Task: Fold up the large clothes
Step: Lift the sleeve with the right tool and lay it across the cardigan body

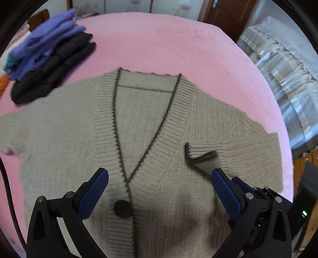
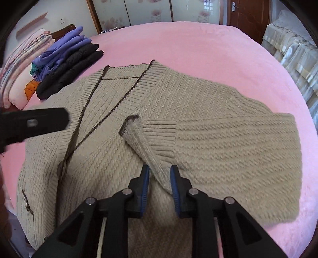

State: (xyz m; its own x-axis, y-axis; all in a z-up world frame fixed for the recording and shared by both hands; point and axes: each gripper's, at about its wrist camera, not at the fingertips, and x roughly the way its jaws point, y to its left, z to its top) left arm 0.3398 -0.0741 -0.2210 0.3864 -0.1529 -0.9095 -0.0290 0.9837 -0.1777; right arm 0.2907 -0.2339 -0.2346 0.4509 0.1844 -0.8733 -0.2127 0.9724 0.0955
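Evidently the sleeve-folding step is in hand. A beige cardigan (image 1: pixel 151 127) is spread front-up on a pink bed (image 1: pixel 159 39), neckline toward the far edge, and its right sleeve (image 2: pixel 228 142) is already laid across the chest, the cuff (image 2: pixel 135 127) resting near the V of the neckline. The right gripper (image 2: pixel 159 178) is held just above that sleeve; its jaws are parted a little, with a fold of the cuff end lying between them, and the pads do not appear to press on it — so the sleeve is judged to be released rather than gripped. The left gripper (image 1: pixel 159 178) is held wide open over the cardigan's middle, nothing between its fingers, just above the dark button (image 1: pixel 122 208).

Next, the other sleeve, which is seen spread toward the left in the left wrist view, is probably to be taken at its cuff and brought across in the same way. For that, the left gripper needs to be carried outward to the cuff and closed on the thick knit without dragging the body out of line.

The bed is covered with a plush pink spread. A stack of folded clothes (image 2: pixel 67 59) — purple on black — is set at the far left corner, well apart from the cardigan's body. Beyond, a brown door (image 2: pixel 248 17) and pale wardrobe panels are seen, and ruffled bedding (image 1: pixel 282 65) lies to the right.
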